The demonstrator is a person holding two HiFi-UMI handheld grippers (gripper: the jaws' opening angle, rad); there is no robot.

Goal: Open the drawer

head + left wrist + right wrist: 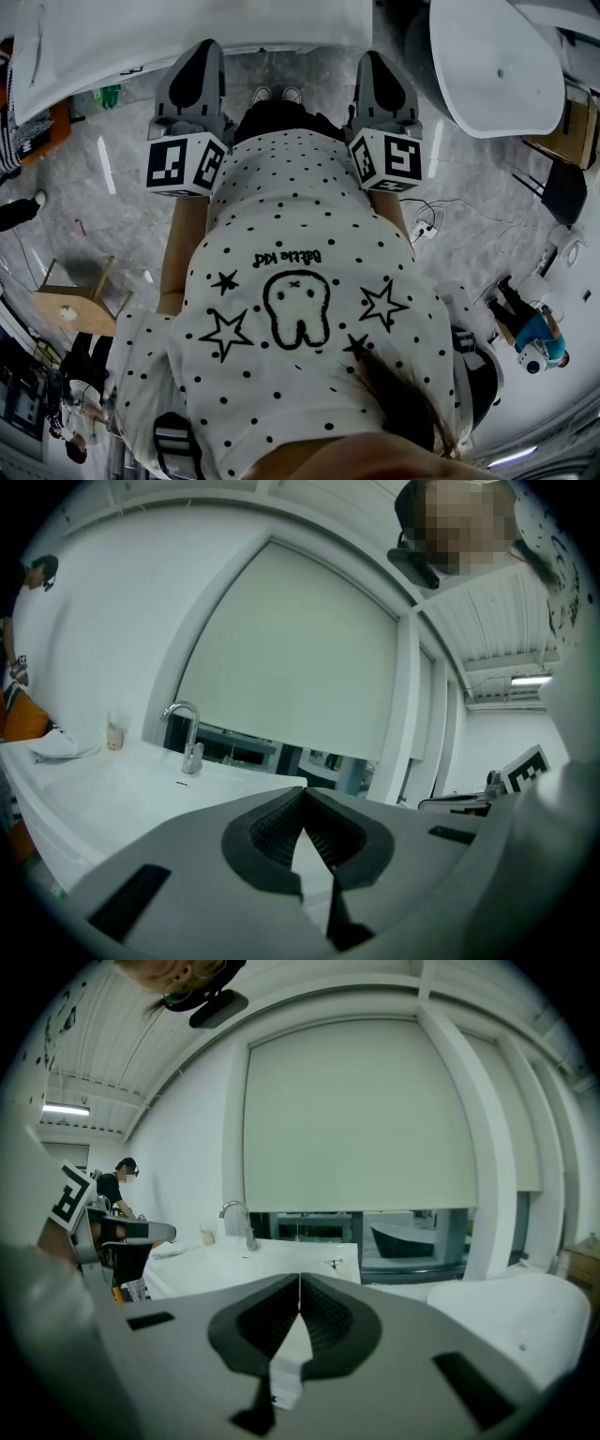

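No drawer front shows in any view. A white vanity counter (pixel 187 28) lies just ahead of me, with a chrome faucet (pixel 190 738) over its basin. My left gripper (pixel 199 54) is held level in front of my chest; in the left gripper view its jaws (pixel 303 792) meet at the tips with nothing between them. My right gripper (pixel 375 64) stands beside it at the same height. In the right gripper view its jaws (pixel 299 1280) are also shut and empty, aimed over the counter (pixel 272 1262) toward the faucet (pixel 242 1224). Neither gripper touches anything.
A white bathtub (pixel 497 66) stands at the right, also seen low in the right gripper view (pixel 511 1307). A small cup (pixel 114 735) sits on the counter's left. A wooden stool (pixel 80 305) and cables (pixel 427 220) are on the marble floor. Other people (pixel 534 328) stand nearby.
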